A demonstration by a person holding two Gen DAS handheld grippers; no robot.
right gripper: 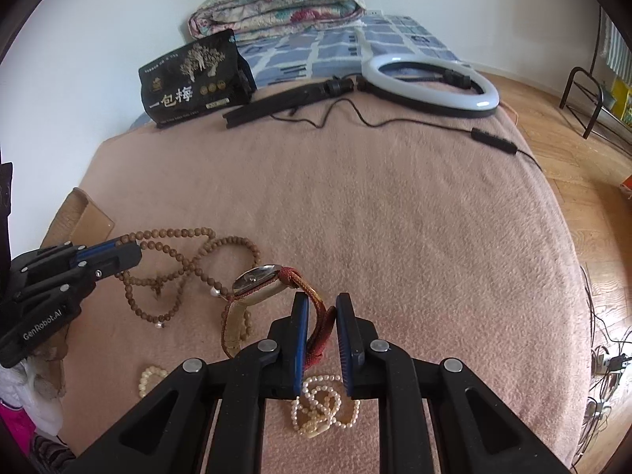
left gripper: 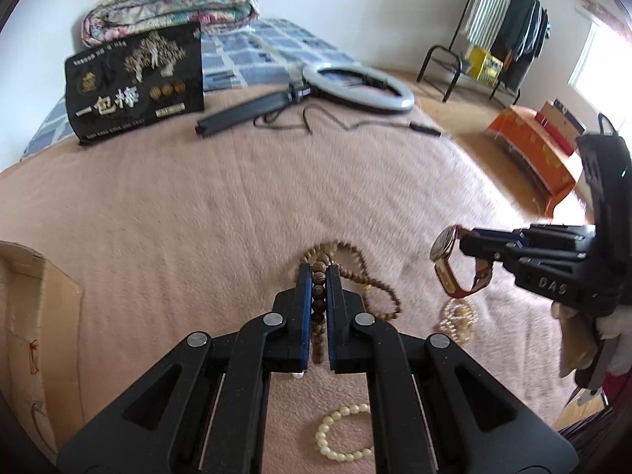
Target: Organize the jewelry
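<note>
Left gripper [left gripper: 319,272] clamped lengthwise on wooden bead strand [left gripper: 318,300]; cardboard box [left gripper: 37,316] at nine o'clock. Right gripper [right gripper: 322,308] pinching watch strap [right gripper: 320,333].

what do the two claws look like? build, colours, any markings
Both match: matte black plastic linkage arms with round silver pivot pins and flat blue finger pads. The left claw body reads "GenRobot.AI" in white. The right claw shows embossed "DAS" lettering and a small green LED on its housing. No cables or sleeves are visible.
</note>
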